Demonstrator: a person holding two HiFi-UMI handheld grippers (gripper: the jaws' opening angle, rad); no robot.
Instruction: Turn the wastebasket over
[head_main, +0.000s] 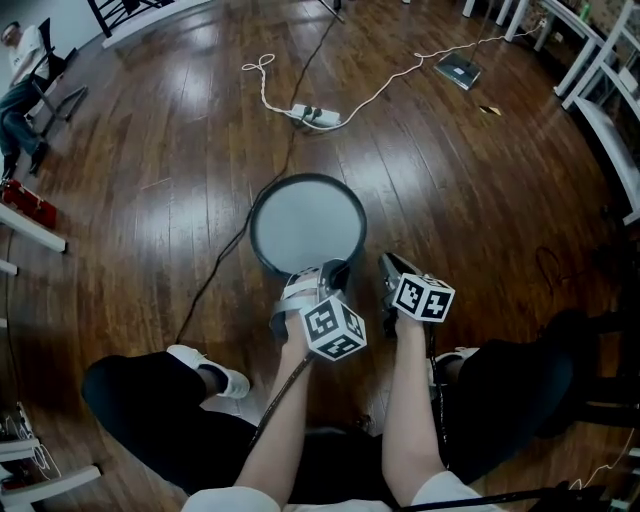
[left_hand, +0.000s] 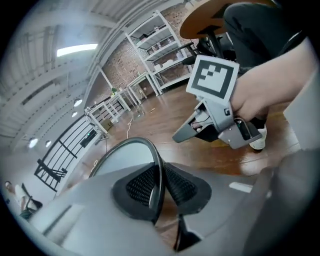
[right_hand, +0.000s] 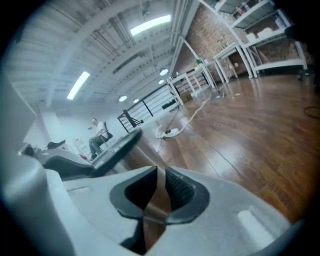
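The wastebasket (head_main: 307, 225) stands on the wood floor in front of me, a round grey face with a dark rim turned up. My left gripper (head_main: 325, 272) is shut on the near rim; in the left gripper view the thin dark rim (left_hand: 156, 165) runs between the ribbed pads of the left gripper (left_hand: 159, 187). My right gripper (head_main: 385, 262) hangs just right of the basket, apart from it, and its pointed jaws also show in the left gripper view (left_hand: 177, 136). In the right gripper view the right gripper (right_hand: 156, 192) is shut with nothing in it, and the basket rim (right_hand: 117, 147) lies to its left.
A white power strip (head_main: 315, 116) with a white cable lies beyond the basket, and a black cable (head_main: 215, 270) runs past its left side. A flat device (head_main: 458, 70) lies at the back right near white shelving (head_main: 600, 60). A person sits at the far left (head_main: 20, 90). My shoe (head_main: 215, 372) is near.
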